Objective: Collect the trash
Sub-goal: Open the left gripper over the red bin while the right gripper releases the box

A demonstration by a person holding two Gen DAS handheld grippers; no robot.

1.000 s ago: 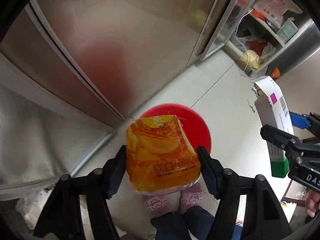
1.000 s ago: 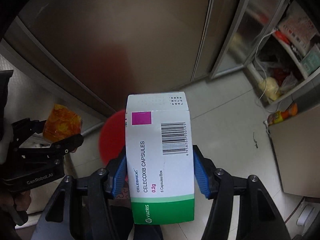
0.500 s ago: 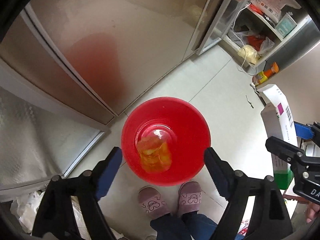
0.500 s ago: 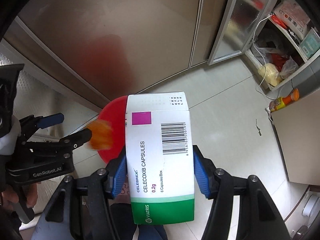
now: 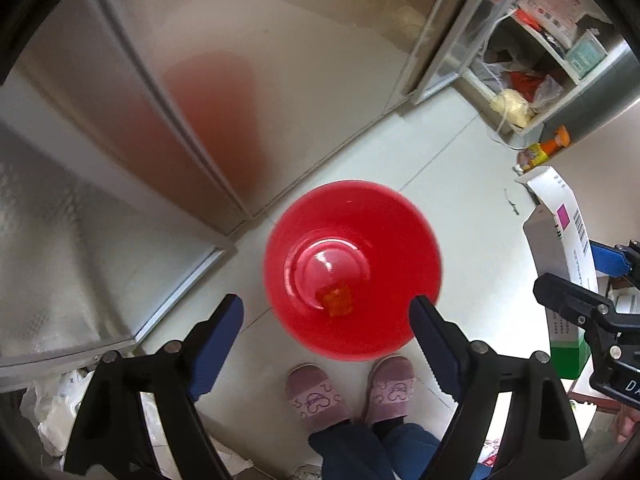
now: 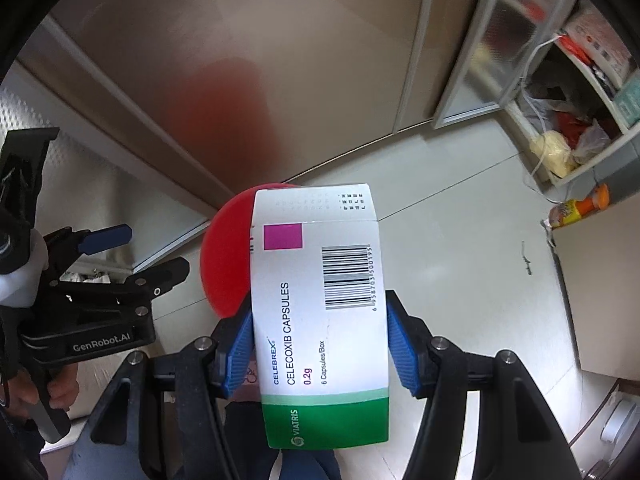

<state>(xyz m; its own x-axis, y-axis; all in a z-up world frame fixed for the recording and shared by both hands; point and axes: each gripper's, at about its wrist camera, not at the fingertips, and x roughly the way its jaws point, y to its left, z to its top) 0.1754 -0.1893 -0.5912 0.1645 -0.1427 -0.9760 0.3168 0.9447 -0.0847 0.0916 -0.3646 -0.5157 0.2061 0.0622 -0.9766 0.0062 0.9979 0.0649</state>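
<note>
Left wrist view is looking steeply down at a red bin [image 5: 352, 268] standing on the pale floor [image 5: 472, 184], and everything else is lying around that bin. An orange wrapper [image 5: 337, 300] is resting inside the bin, at its bottom, toward the side nearest the slippers [image 5: 348, 394]. The left gripper [image 5: 326, 322] is hanging above the bin's near edge with its jaws spread wide and nothing between them. The slippers are standing just beside the bin on the near side. To the right of the bin, the right gripper [image 5: 576, 276] is clamping a white and green box [image 5: 560, 256], holding it upright and well apart from the bin. Right wrist view is showing the same box [image 6: 320, 312] gripped between both blue pads [image 6: 400, 344], printed CELECOXIB CAPSULES, covering most of the bin [image 6: 226, 260], which is peeking out at its left. Beyond the bin, a bottle [image 5: 540, 152] is lying by a shelf unit [image 5: 532, 80].
</note>
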